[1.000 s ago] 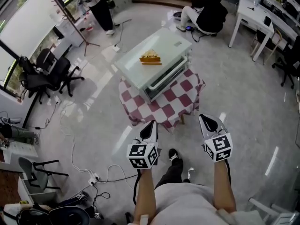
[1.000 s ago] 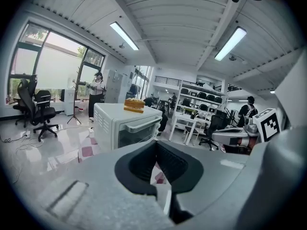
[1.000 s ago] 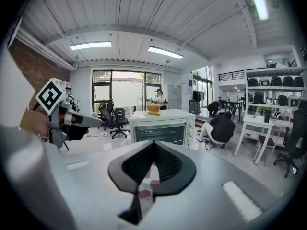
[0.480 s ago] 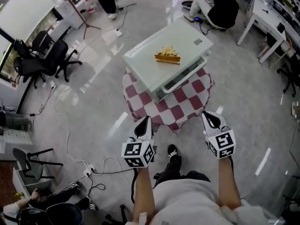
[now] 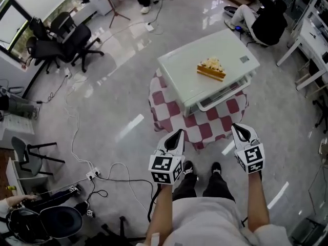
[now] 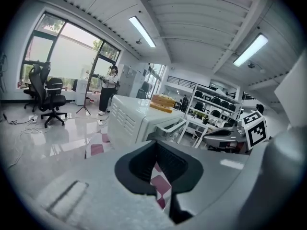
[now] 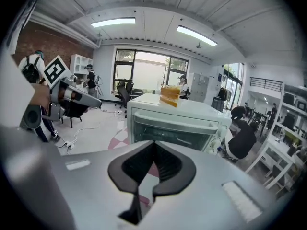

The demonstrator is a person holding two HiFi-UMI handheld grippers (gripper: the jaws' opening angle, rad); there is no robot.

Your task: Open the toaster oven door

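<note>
Toaster oven (image 5: pixel 207 70): upper right of centre in head view, on checked-cloth bench (image 5: pixel 205 127). Oven door (image 5: pixel 224 92) closed, facing lower right. Left gripper (image 5: pixel 176 136) and right gripper (image 5: pixel 242 132): lower centre of frame, below bench edge, well apart from oven, touching nothing. Both pairs of fingers pressed together, nothing pinched. Right gripper view: door straight ahead beyond fingers. Cake slice (image 5: pixel 211 69) on oven top.

Cake (image 5: pixel 211 69) on toaster oven (image 5: pixel 182 68), on table (image 5: pixel 205 130), left gripper (image 5: pixel 176 139) and right gripper (image 5: pixel 241 132) nearer
</note>
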